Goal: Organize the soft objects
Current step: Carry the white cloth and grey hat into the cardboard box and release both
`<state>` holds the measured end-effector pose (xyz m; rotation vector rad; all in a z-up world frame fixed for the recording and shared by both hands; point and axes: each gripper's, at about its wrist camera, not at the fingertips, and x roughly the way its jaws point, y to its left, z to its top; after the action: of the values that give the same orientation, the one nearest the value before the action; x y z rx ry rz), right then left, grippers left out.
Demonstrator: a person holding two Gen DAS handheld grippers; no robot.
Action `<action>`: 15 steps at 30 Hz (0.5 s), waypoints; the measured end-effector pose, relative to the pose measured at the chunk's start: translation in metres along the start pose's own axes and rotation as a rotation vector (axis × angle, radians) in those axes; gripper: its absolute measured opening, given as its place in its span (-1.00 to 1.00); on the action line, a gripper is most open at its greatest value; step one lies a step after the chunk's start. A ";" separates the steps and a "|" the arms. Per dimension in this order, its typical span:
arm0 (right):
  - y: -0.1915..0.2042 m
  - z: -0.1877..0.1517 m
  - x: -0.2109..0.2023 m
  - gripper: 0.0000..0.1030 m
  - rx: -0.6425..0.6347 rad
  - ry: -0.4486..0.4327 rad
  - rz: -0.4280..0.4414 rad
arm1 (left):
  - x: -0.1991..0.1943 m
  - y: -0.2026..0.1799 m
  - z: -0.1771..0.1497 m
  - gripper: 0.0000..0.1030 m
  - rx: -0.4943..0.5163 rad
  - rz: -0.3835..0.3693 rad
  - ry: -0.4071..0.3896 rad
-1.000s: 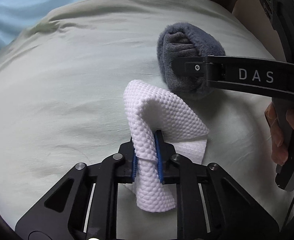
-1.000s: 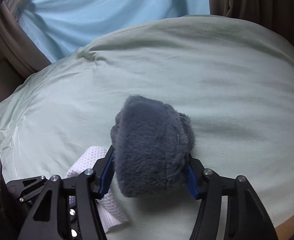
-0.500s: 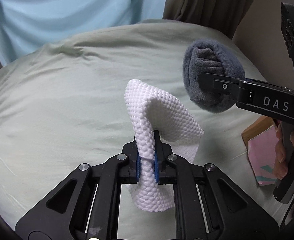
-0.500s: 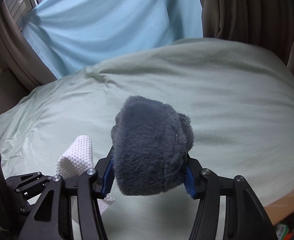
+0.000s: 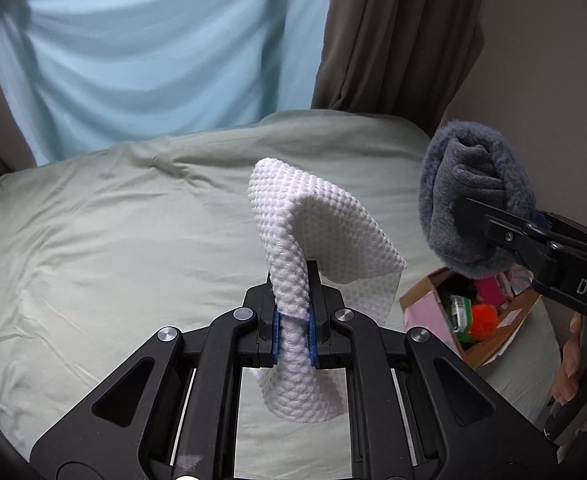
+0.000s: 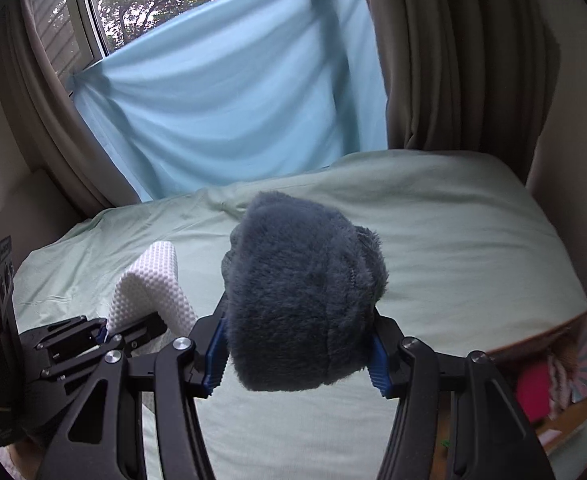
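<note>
My left gripper (image 5: 293, 332) is shut on a folded white waffle-textured cloth (image 5: 317, 232) and holds it in the air above the pale green bed (image 5: 113, 232). My right gripper (image 6: 297, 360) is shut on a rolled grey fluffy cloth (image 6: 301, 300), also lifted clear of the bed. In the left wrist view the grey cloth (image 5: 473, 200) hangs at the right, above an open cardboard box (image 5: 481, 320). In the right wrist view the white cloth (image 6: 149, 284) and the left gripper (image 6: 101, 332) sit low at the left.
The cardboard box holds several colourful soft things, including an orange fluffy ball (image 5: 483, 318); its corner also shows in the right wrist view (image 6: 561, 380). A light blue sheet (image 6: 229, 92) covers the window behind the bed. Brown curtains (image 5: 393, 36) hang at the right.
Both grippers have risen from the bed with their cloths. The views pulled back and up, and the box beside the bed has come into sight.
</note>
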<state>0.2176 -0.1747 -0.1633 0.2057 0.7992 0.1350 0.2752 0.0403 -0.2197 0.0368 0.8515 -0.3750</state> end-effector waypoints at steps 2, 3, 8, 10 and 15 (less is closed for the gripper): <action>-0.004 0.002 -0.027 0.03 0.000 -0.007 -0.019 | -0.016 -0.018 0.006 -0.84 0.006 -0.014 -0.013; -0.007 0.002 -0.038 0.03 -0.001 -0.011 -0.029 | -0.023 -0.028 0.008 -0.84 0.013 -0.020 -0.018; -0.035 0.003 -0.086 0.03 0.008 -0.028 -0.076 | -0.043 -0.077 0.018 -0.84 0.035 -0.043 -0.021; -0.053 0.002 -0.103 0.03 0.016 -0.029 -0.094 | -0.046 -0.097 0.018 -0.84 0.033 -0.050 -0.018; -0.099 -0.002 -0.132 0.03 0.020 -0.026 -0.121 | -0.044 -0.157 0.011 -0.84 0.012 -0.055 0.001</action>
<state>0.1292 -0.2971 -0.0953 0.1766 0.7855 0.0104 0.2041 -0.0953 -0.1614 0.0246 0.8529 -0.4319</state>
